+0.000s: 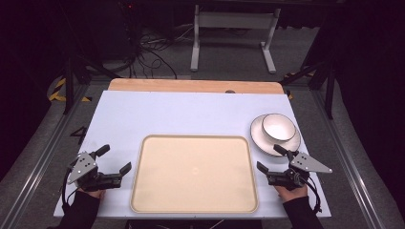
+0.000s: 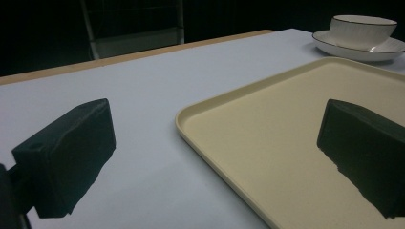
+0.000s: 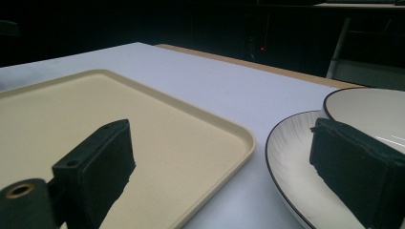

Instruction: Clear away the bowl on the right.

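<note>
On the high view, a white table (image 1: 191, 112) is seen with a strip of wood along its far edge. At the near left, the left gripper (image 1: 116, 159) is held just off the left rim of a cream tray (image 1: 193, 172); its jaws are spread wide and nothing is held between them. A dark sleeve and hand (image 1: 90, 193) are seen behind it.

The tray is placed at the middle of the table's near half, and its surface is bare.

To the right of the tray, the right gripper (image 1: 270, 158) is held with jaws likewise parted and empty. One jaw is seen at the near rim of a white plate (image 1: 260, 136), the other beside the tray's right edge. A white bowl (image 1: 278, 126) with a dark rim is seated on the plate, at the table's right side.

In the left gripper view, the left gripper (image 2: 217, 157) is seen with one jaw over bare table and the other over the tray (image 2: 267, 143); the bowl (image 2: 363, 31) on its plate (image 2: 389, 47) is seen far off at upper right.

In the right gripper view, the right gripper (image 3: 222, 169) is seen with one jaw over the tray (image 3: 157, 129) and the other over the plate (image 3: 289, 157). Faint radial lines on the plate and its thin dark rim are recorded here and are not resolved from above. Whether the jaw touches the plate cannot be told.
</note>
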Available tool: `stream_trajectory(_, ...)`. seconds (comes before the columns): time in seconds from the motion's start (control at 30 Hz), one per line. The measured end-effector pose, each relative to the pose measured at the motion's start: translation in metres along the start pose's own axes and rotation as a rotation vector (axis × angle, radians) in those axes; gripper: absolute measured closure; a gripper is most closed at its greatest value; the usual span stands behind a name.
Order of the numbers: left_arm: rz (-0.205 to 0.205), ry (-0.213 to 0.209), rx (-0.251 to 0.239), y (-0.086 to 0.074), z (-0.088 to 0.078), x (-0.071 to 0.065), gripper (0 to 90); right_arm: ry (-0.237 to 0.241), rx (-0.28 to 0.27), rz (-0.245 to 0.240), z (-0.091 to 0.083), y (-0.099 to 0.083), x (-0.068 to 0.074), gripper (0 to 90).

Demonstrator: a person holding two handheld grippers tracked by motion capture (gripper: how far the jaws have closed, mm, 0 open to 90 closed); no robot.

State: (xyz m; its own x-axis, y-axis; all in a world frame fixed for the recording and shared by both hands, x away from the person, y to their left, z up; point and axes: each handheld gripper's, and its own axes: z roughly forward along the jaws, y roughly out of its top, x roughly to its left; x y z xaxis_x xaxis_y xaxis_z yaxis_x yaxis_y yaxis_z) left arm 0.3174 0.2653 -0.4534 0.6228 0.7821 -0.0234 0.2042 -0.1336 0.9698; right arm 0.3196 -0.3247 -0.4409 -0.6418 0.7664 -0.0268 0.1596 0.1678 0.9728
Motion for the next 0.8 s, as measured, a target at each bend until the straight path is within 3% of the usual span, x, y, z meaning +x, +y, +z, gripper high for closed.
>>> stream_trajectory(0.8,-0.002,0.009,-0.003,-0.0004,-0.0011,0.0004,0.1,0.014,0.000,-0.012,0.0003,0.0002,0.0004,6.3)
